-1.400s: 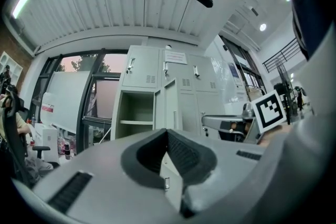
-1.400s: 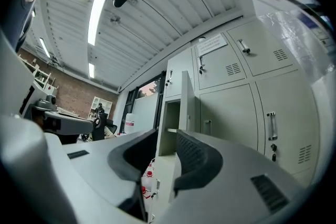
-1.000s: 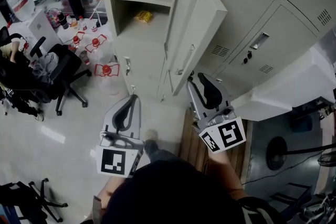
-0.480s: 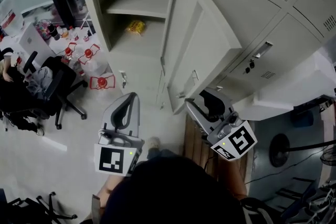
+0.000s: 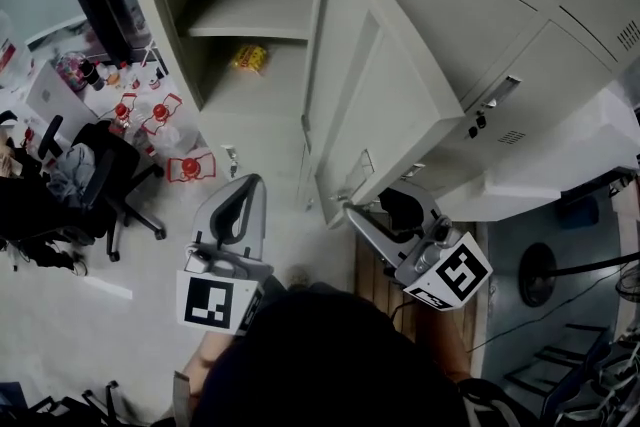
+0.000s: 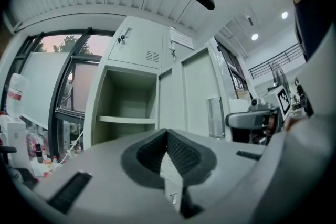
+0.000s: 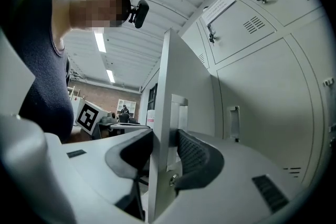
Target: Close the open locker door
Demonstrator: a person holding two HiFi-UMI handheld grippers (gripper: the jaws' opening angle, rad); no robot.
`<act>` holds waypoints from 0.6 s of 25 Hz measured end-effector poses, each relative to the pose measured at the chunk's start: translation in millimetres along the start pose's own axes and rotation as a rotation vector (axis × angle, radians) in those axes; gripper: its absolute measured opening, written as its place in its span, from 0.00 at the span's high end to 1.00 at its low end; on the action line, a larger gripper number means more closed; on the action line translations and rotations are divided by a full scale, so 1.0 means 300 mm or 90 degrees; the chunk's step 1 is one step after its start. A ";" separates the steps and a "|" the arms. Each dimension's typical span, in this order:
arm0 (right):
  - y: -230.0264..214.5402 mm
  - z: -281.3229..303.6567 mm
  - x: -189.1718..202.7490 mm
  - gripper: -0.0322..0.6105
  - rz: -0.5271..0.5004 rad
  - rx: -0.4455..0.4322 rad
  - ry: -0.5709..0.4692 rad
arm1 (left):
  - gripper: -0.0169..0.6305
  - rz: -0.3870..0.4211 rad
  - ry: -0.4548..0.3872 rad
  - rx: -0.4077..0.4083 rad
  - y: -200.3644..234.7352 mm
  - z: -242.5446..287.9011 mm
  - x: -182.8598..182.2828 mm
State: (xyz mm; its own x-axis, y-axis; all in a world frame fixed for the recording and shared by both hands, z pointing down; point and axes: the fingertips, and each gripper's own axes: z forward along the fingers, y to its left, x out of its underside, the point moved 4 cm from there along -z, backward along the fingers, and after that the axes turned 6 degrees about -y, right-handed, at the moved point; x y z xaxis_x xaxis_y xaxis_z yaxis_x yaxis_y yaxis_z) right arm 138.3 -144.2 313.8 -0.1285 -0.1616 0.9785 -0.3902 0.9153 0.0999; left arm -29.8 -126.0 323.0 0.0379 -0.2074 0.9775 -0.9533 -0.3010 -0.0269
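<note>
The beige locker door (image 5: pixel 385 85) stands swung out from its open compartment (image 5: pixel 200 15). My right gripper (image 5: pixel 360 213) is at the door's lower free corner. In the right gripper view the door's edge (image 7: pixel 160 86) runs between the wide jaws of that gripper (image 7: pixel 160 147), by the handle plate (image 7: pixel 178 107). The pads straddle the edge without clamping it. My left gripper (image 5: pixel 252 183) hangs lower left, apart from the locker, its tips together and empty. In the left gripper view the left gripper (image 6: pixel 167 136) faces the open compartment (image 6: pixel 126 107).
A yellow packet (image 5: pixel 250 58) lies on the compartment floor under a shelf (image 5: pixel 255 15). Shut lockers (image 5: pixel 500 25) fill the right. An office chair (image 5: pixel 95 165) and red-capped bottles (image 5: pixel 185 167) stand on the floor at left. A white ledge (image 5: pixel 560 165) juts out at right.
The locker and door loom larger and the view has shifted. My right gripper has slid along the door's lower edge and its jaws have widened around it. The left gripper has hardly moved.
</note>
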 end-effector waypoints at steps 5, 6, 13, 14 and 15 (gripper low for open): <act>0.063 0.077 0.006 0.71 0.004 -0.005 0.009 | 0.97 -0.007 0.026 0.008 0.050 -0.012 0.026; 0.076 0.095 0.007 0.72 0.007 -0.001 0.009 | 0.97 -0.007 0.015 0.014 0.064 -0.010 0.018; 0.160 0.217 0.013 0.72 0.015 0.049 0.022 | 0.97 -0.003 -0.006 0.067 0.170 -0.004 -0.032; 0.167 0.232 0.014 0.72 0.014 0.060 0.024 | 0.97 -0.004 0.000 0.073 0.187 -0.006 -0.030; 0.173 0.246 0.016 0.72 0.012 0.072 0.026 | 0.97 -0.007 0.009 0.080 0.201 -0.008 -0.024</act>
State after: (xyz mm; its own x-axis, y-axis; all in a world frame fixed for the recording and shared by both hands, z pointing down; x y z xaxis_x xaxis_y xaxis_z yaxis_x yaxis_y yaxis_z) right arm 50.1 -124.7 310.3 -0.1011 -0.1270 0.9867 -0.4883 0.8705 0.0620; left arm -88.4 -140.3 314.8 0.0437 -0.1906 0.9807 -0.9075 -0.4181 -0.0408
